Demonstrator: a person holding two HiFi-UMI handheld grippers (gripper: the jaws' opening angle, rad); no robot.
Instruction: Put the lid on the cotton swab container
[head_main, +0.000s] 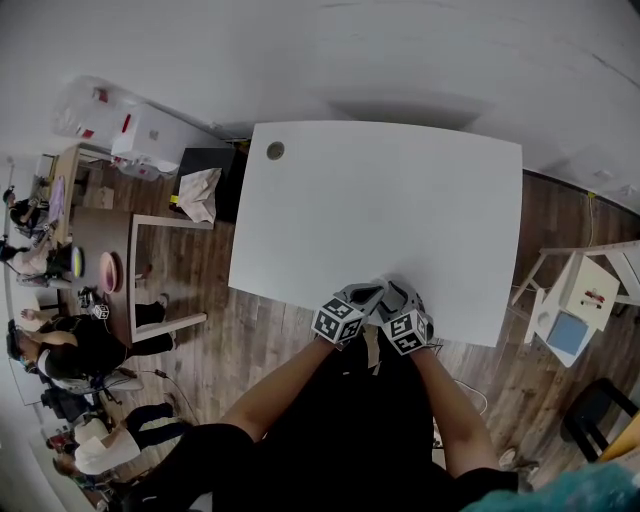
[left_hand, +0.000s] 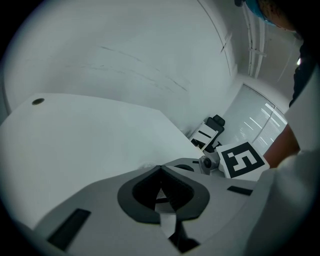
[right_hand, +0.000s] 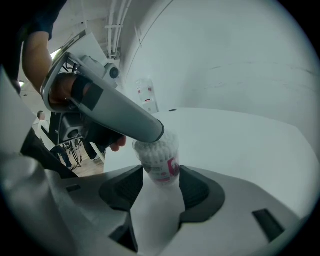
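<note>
The left gripper (left_hand: 160, 169) is made of pale grey plastic. It has dark grey rubbery pads (left_hand: 132, 201) on the inside of its jaws and small black slots (left_hand: 69, 229) on its shell. From the side it shows a long, smooth grey finger (right_hand: 125, 112). Behind the finger is a shiny metal frame (right_hand: 52, 70), with a round silver screw (right_hand: 114, 73) beside it.

The right gripper (right_hand: 161, 172) is the same pale grey, with dark inner pads (right_hand: 121, 191). On top of each gripper sits a white cube with black square markers: the left cube (head_main: 338, 320) and the right cube (head_main: 407, 331). Behind the grippers, the person wears a black top with short sleeves (head_main: 472, 488).
</note>
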